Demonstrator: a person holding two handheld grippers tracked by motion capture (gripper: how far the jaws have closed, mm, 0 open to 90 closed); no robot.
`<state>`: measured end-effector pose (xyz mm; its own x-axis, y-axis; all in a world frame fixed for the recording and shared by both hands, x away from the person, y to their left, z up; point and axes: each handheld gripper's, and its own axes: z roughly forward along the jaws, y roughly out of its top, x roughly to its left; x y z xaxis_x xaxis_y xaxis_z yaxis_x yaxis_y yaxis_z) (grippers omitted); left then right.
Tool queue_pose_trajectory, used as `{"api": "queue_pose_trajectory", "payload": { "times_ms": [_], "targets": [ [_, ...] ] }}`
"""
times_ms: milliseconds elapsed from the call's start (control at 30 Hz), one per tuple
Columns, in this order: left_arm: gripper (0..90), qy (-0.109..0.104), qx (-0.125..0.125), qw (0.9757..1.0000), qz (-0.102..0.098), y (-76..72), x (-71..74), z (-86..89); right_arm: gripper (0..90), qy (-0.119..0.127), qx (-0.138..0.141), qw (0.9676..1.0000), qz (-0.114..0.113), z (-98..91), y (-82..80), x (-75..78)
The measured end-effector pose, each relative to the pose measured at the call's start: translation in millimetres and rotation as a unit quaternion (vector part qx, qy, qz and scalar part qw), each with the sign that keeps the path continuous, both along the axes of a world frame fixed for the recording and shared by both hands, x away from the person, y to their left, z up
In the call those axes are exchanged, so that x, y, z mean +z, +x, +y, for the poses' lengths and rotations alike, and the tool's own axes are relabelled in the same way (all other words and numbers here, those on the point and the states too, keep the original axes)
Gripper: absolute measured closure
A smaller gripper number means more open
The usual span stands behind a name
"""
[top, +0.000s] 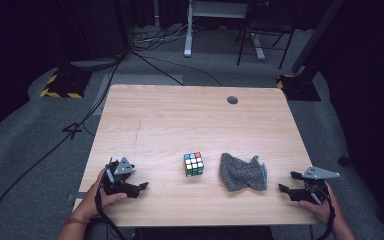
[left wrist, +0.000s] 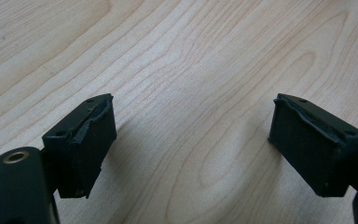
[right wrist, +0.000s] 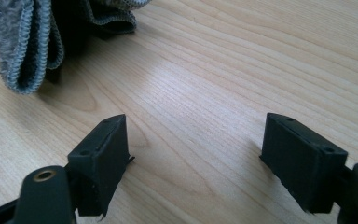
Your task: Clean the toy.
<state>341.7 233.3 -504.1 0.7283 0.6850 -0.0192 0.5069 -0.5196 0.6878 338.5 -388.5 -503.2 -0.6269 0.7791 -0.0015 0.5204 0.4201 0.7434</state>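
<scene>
A multicoloured puzzle cube (top: 194, 164) sits on the wooden table (top: 190, 120), a little in front of its middle. Just right of it lies a crumpled grey cloth (top: 243, 173), whose folded edge (right wrist: 23, 42) reaches into the top left of the right gripper view. My left gripper (top: 141, 187) rests near the front left edge, held by a hand, its jaws open over bare wood (left wrist: 191, 135). Near the front right corner my right gripper (top: 289, 182) stands open and empty (right wrist: 196, 154), pointing toward the cloth and a short way from it.
A round cable hole (top: 232, 100) sits near the table's far edge. Beyond the table are cables on grey carpet, a white desk leg (top: 188, 30), a dark chair frame (top: 265, 35) and yellow-black striped stand bases (top: 60, 87).
</scene>
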Motion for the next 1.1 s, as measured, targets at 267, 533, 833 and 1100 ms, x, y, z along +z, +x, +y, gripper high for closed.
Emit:
{"api": "queue_pose_trajectory", "payload": {
  "times_ms": [267,533,833,1100],
  "targets": [
    [15.0,0.000,0.000,1.0000,-0.001,0.1,0.0,-0.1,23.1,0.000,-0.001,1.0000,0.000,0.1,-0.1,0.0],
    [15.0,0.000,0.000,1.0000,-0.001,0.3,0.0,0.0,24.1,0.002,-0.004,1.0000,0.000,0.0,0.0,0.0],
    [14.9,0.002,-0.001,1.0000,-0.001,0.6,0.1,0.1,24.1,0.001,-0.005,1.0000,0.000,0.2,-0.1,0.0],
    [14.9,0.001,-0.001,1.0000,-0.001,0.8,0.1,0.1,24.1,0.001,-0.005,1.0000,0.000,0.1,-0.1,0.0]
  ]
}}
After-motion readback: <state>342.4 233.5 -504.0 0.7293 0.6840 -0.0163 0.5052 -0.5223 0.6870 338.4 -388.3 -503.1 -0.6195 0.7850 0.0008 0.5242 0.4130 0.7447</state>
